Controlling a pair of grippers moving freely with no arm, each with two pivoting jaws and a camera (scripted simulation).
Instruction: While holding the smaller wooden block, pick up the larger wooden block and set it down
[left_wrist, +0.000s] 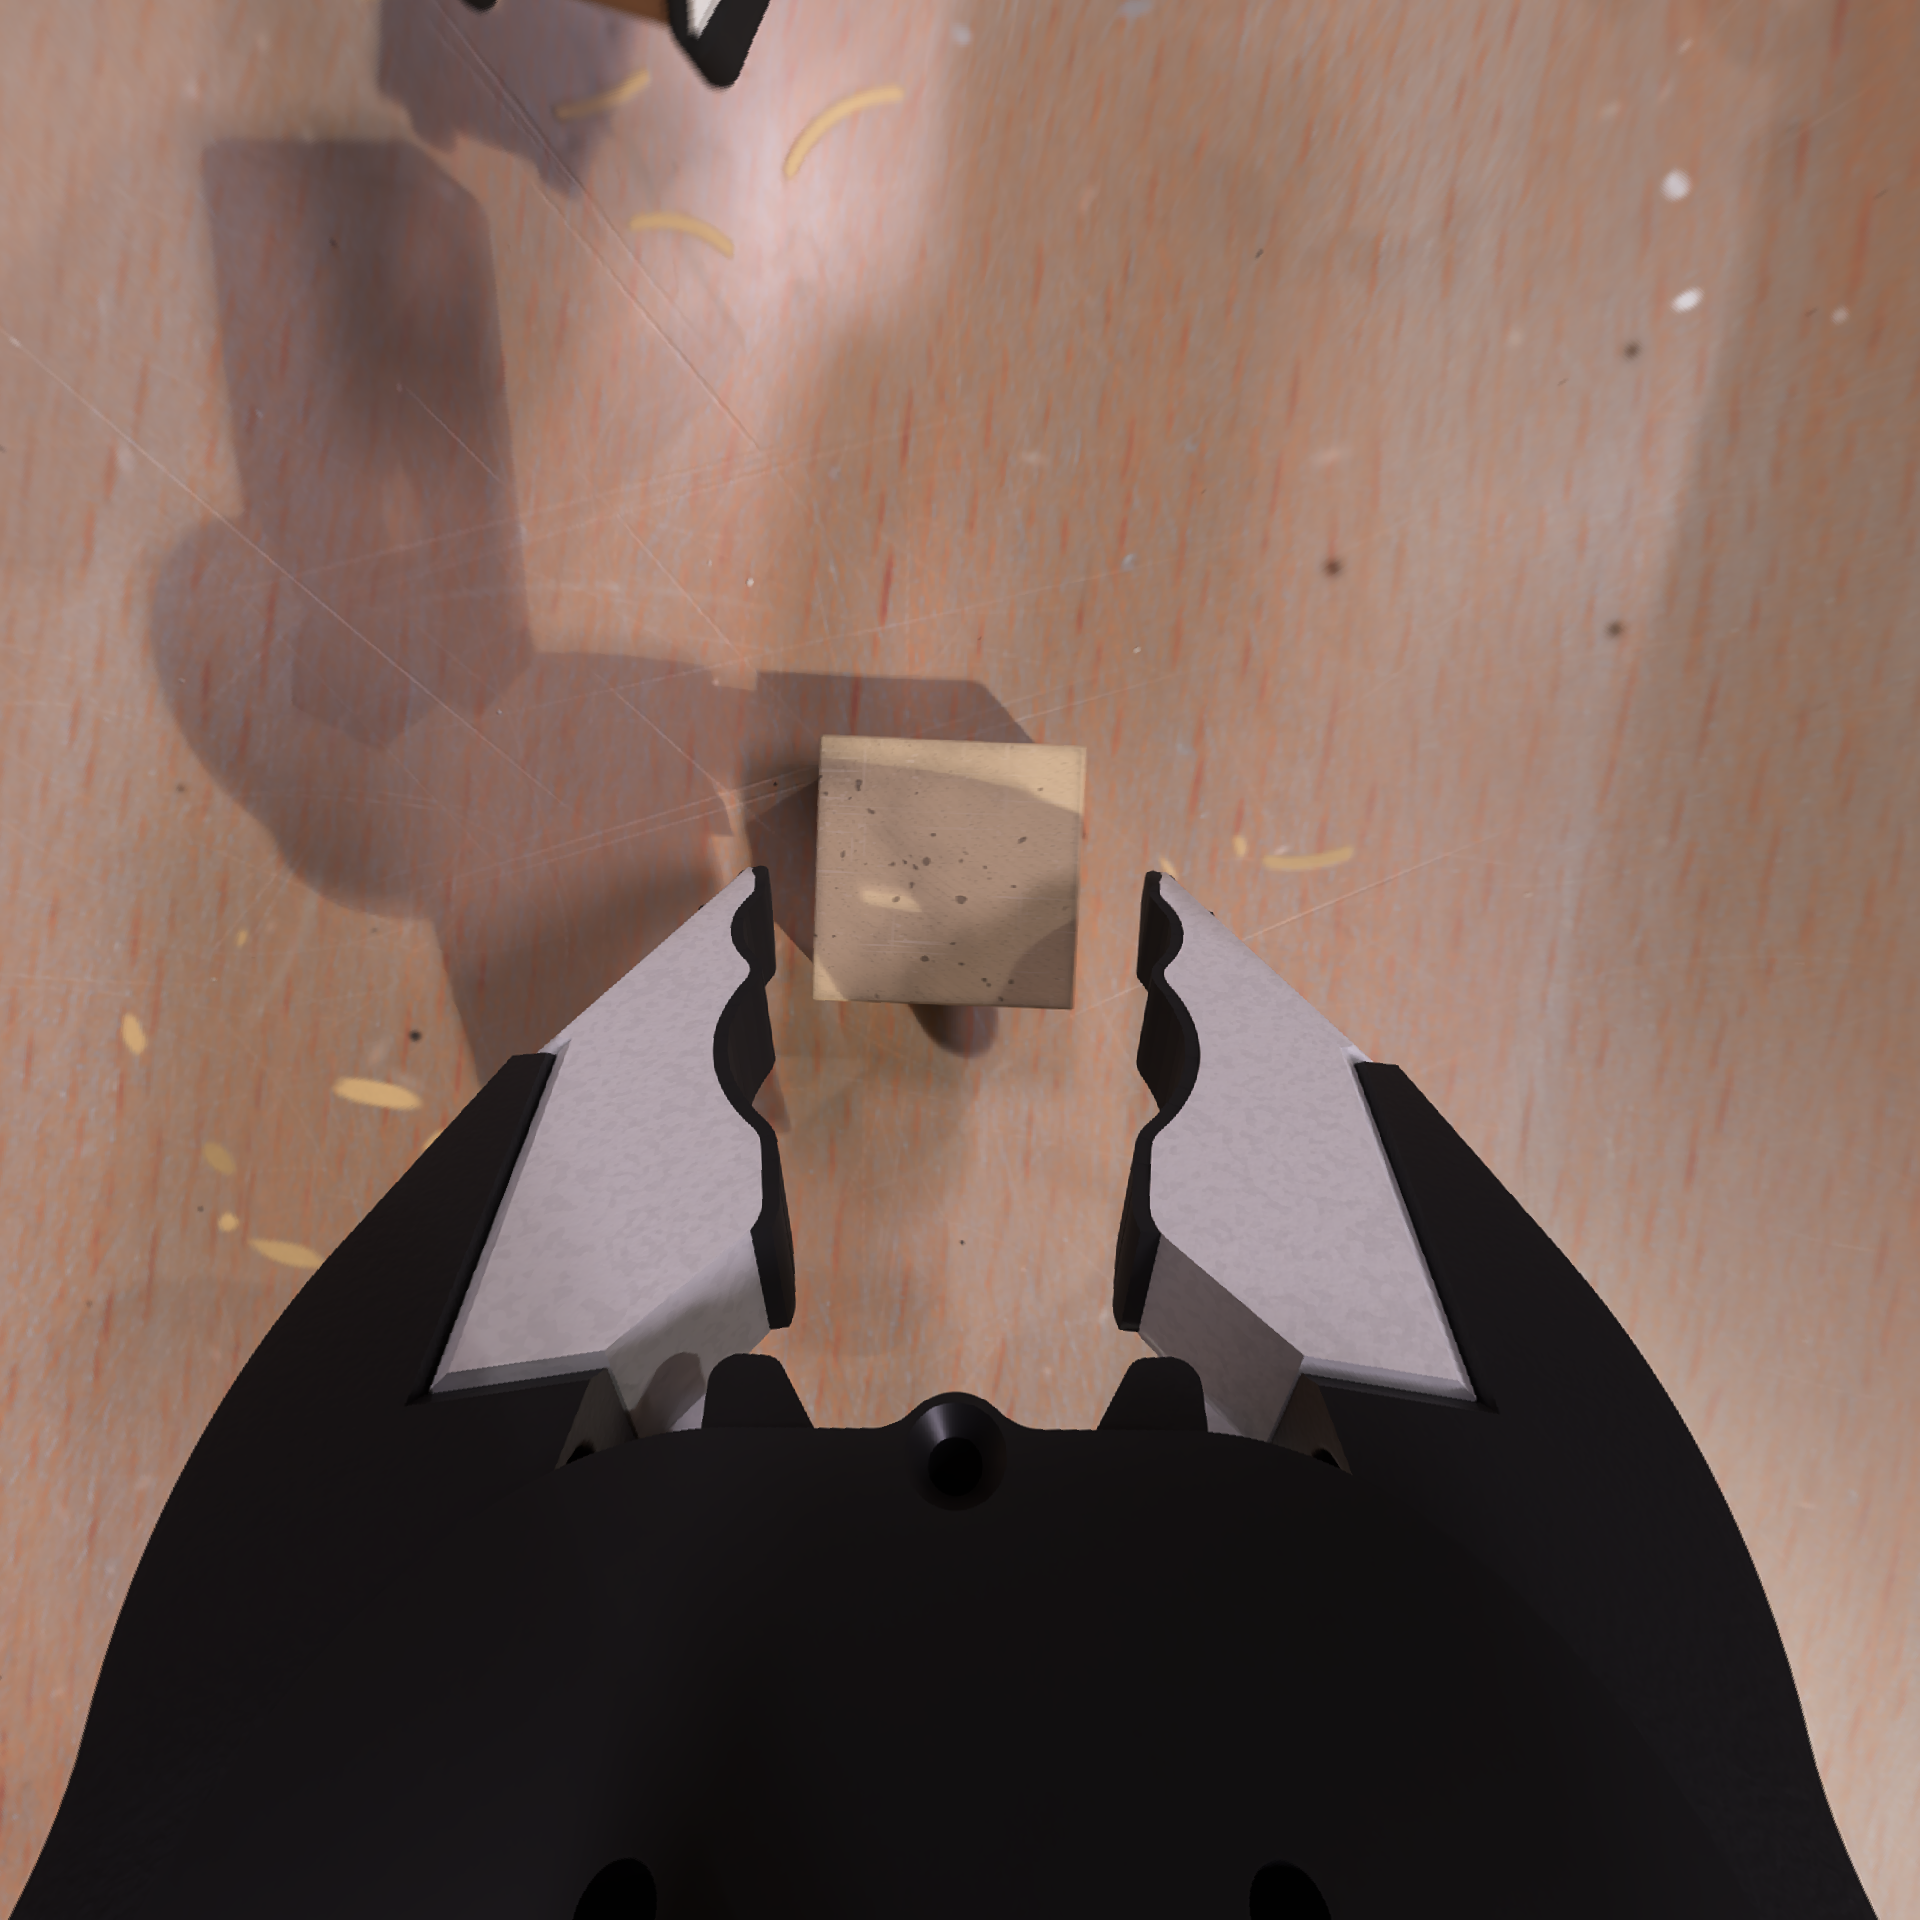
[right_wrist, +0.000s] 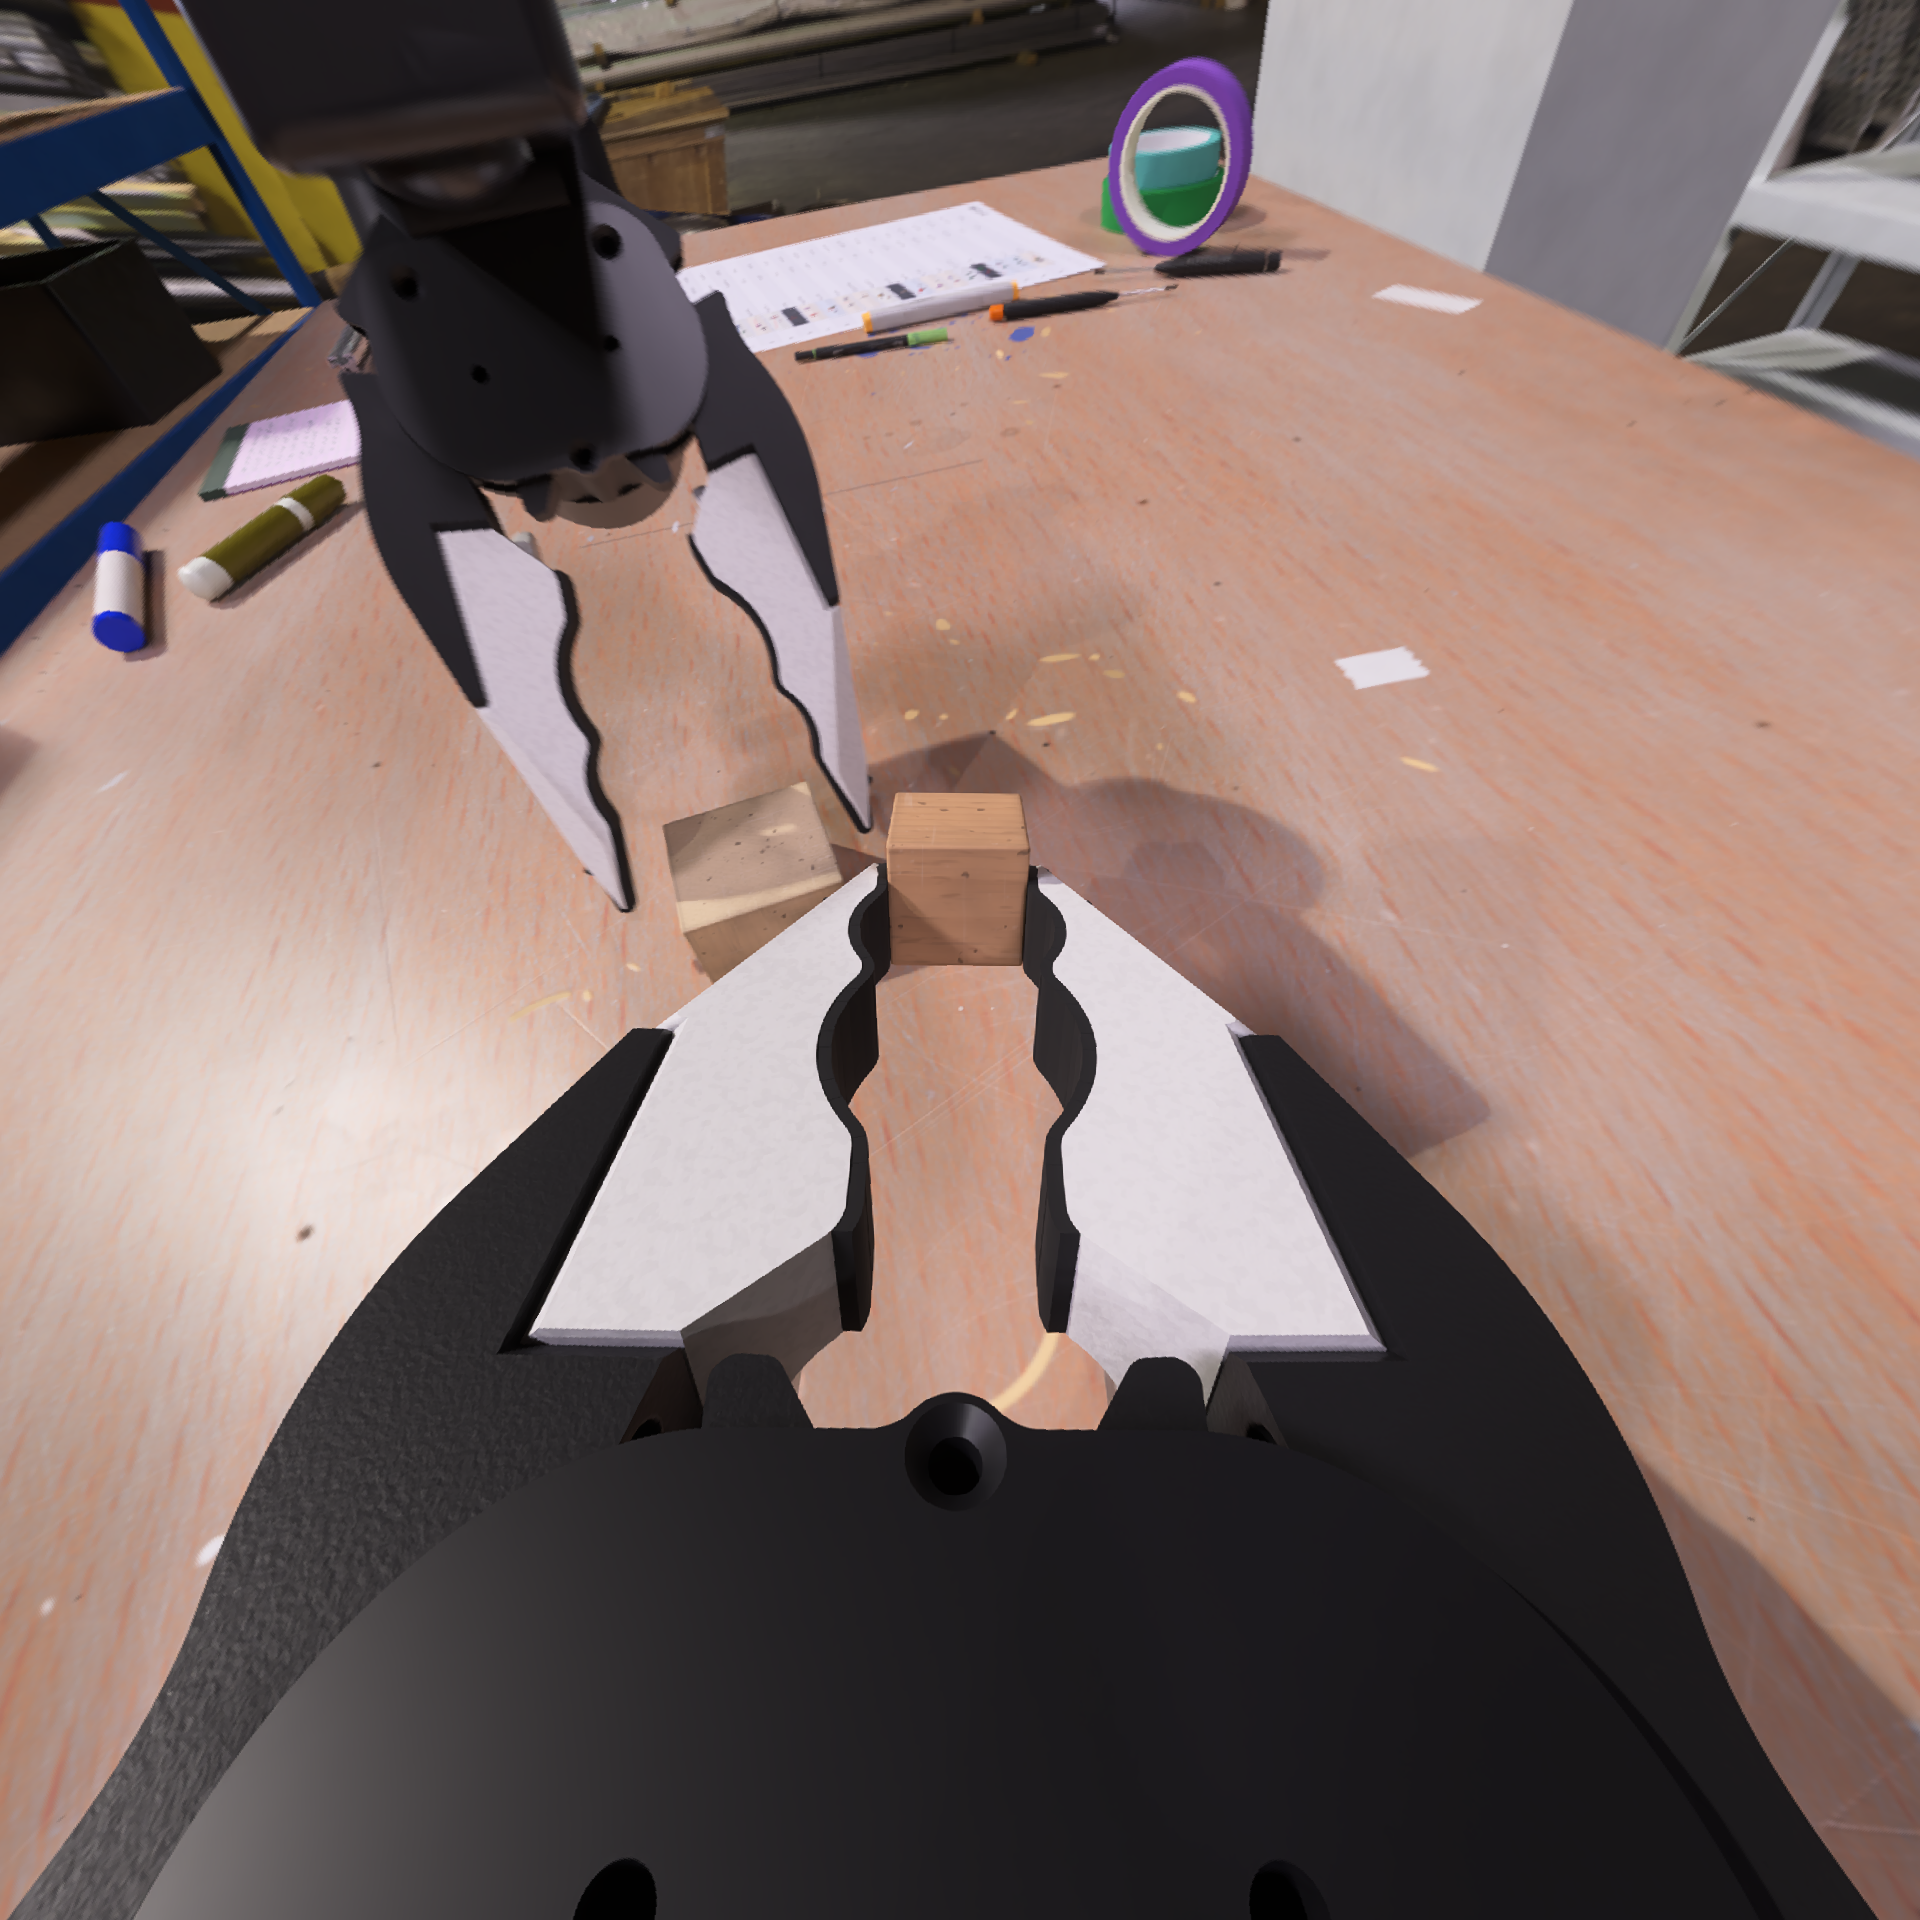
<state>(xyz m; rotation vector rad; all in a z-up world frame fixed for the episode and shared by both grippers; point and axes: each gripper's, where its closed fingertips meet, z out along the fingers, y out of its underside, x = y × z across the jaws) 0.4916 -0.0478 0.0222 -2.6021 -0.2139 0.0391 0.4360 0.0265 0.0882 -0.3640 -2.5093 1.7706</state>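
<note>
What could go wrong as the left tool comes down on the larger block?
1. The right tool, shut on the smaller wooden block, sits right beside the larger wooden block. The left tool's near finger could strike either one.
2. The larger block lies slightly right of centre between the open fingers in the left wrist view, so one finger may touch first and push it.

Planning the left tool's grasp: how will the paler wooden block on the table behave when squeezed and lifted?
The paler block looks like solid wood, so probably stiff. Its flat faces should sit squarely; as a cube it is unlikely to roll. It probably lifts easily.
</note>
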